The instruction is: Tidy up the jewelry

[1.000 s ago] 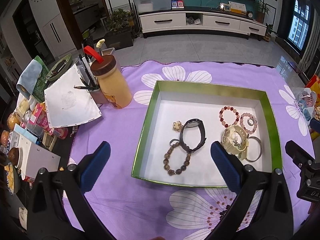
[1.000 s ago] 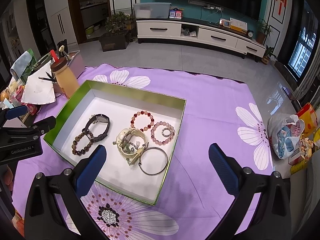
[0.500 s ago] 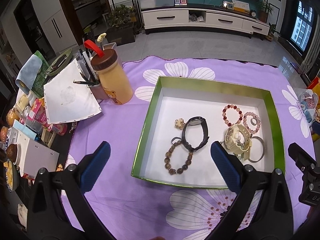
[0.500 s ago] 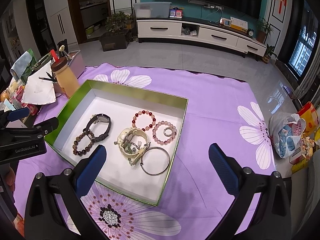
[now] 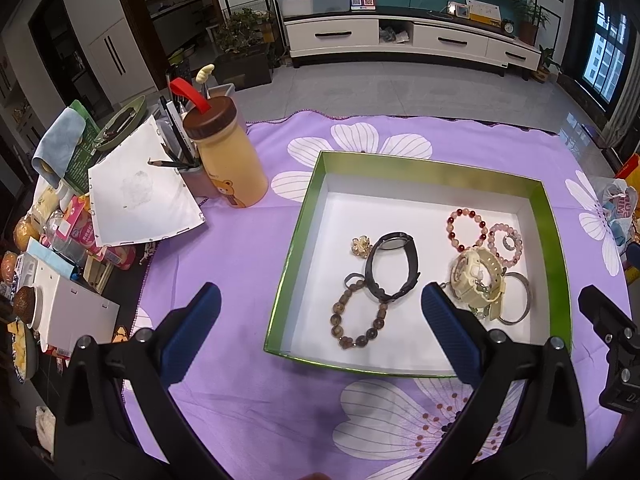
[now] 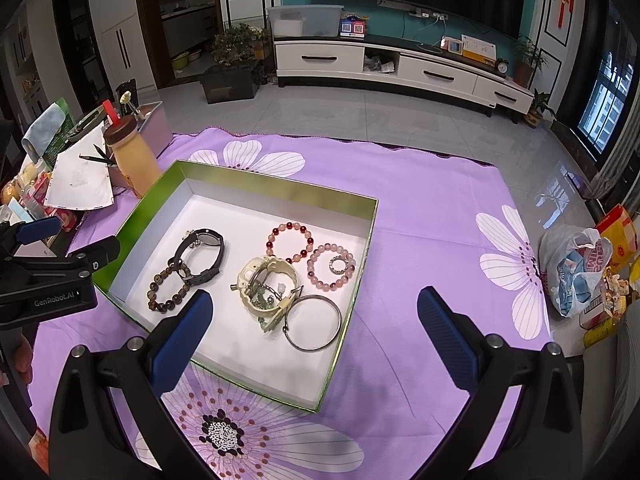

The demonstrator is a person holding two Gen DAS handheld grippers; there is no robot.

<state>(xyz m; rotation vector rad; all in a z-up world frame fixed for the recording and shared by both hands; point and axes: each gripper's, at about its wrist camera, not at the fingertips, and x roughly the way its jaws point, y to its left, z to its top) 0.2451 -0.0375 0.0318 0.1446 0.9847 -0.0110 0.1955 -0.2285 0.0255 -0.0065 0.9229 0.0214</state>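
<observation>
A green-rimmed box (image 5: 420, 169) with a white floor sits on the purple flowered cloth; it also shows in the right wrist view (image 6: 280, 190). Inside lie a black watch (image 5: 394, 266), a brown bead bracelet (image 5: 357, 322), a gold flower charm (image 5: 361, 245), a red bead bracelet (image 5: 466, 229), a pink bead bracelet (image 5: 506, 244), a cream watch (image 5: 478, 277) and a silver bangle (image 5: 518, 304). My left gripper (image 5: 320, 334) is open and empty above the box's near left edge. My right gripper (image 6: 316, 338) is open and empty above the box's near right corner, over the bangle (image 6: 314, 322).
A yellow bottle with a brown lid (image 5: 226, 160), a pen holder (image 5: 188, 176), a white sheet (image 5: 140, 200) and snack clutter (image 5: 48, 264) crowd the table's left side. A plastic bag (image 6: 576, 268) lies at the right edge of the cloth.
Both grippers have drifted slightly; the box sits a little further right in each view. Both grippers stay open and the jewelry has not moved.
</observation>
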